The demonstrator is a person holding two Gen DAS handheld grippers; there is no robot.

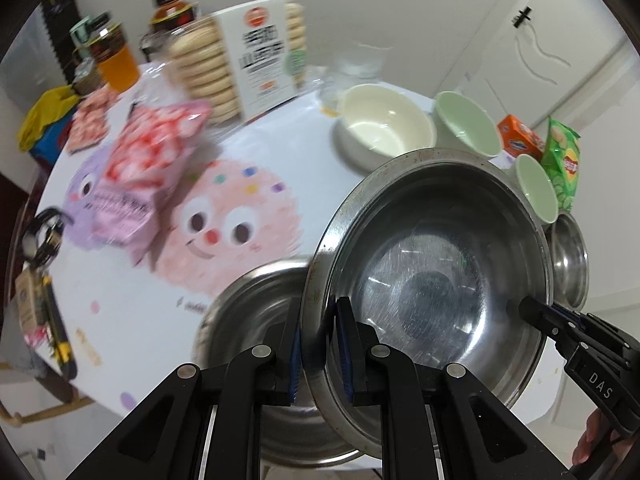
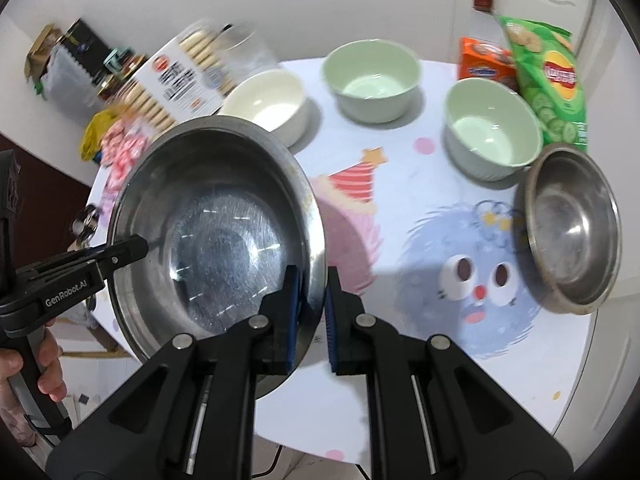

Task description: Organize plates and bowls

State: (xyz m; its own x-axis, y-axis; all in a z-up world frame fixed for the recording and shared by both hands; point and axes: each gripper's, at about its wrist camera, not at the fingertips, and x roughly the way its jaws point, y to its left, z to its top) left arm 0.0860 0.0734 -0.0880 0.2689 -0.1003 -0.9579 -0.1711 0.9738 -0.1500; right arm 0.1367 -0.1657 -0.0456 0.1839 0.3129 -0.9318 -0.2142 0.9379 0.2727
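Left tongs (image 1: 318, 344) and right tongs (image 2: 312, 320): both clenched on opposite rims of one large steel bowl (image 1: 432, 264), held tilted above the counter (image 2: 400, 184). Beneath it, a second steel bowl (image 1: 248, 320); beyond, a white bowl (image 2: 268, 100), two green bowls (image 2: 372, 76) and a small steel bowl (image 2: 572, 232).

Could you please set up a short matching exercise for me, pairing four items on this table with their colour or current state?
Items:
1. large steel bowl
2. small steel bowl
3. cream bowl
4. chip bag

Descriptions:
A. green, standing at the table's far edge
B. empty, resting on the table near the right edge
C. gripped at its rim by the left tool and the right tool
D. off-white, empty, beside a pale green bowl

Pairs: 1-C, 2-B, 3-D, 4-A
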